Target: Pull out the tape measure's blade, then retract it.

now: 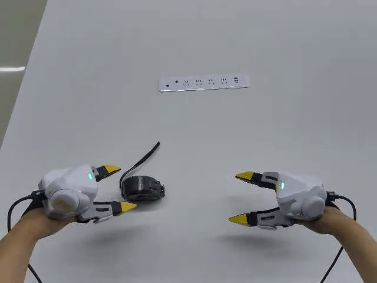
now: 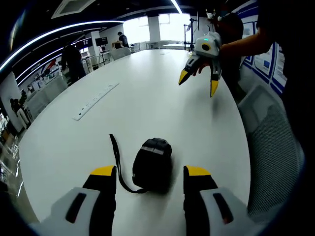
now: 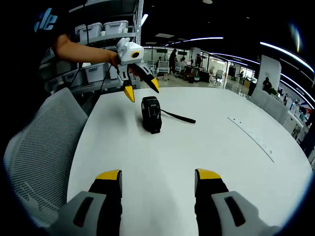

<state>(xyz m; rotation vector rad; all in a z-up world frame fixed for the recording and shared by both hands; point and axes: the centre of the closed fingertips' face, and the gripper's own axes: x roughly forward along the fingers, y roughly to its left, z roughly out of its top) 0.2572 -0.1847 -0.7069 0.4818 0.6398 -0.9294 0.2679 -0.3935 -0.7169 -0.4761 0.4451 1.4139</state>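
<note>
Tape measure (image 1: 142, 187) lying toward the near left corner of the surface (image 1: 194, 130), blade wound in, strap (image 1: 144, 158) trailing. Left gripper (image 1: 125, 187) faces the case, fingers (image 2: 102, 179) spread wide and gripping nothing. Right gripper (image 1: 235, 197) hovers well apart, equally open and empty. Judged stage: nothing done yet; pull-out and retraction both remain.

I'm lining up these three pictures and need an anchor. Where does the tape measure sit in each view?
Head view: tape measure lower left, at the open tips of the left tool.
Left gripper view: lower centre, at that view's own jaw tips.
Right gripper view: upper centre-left, just below the left tool.
Shared landmark: the white power strip, flat on the table beyond the tape measure.
</note>
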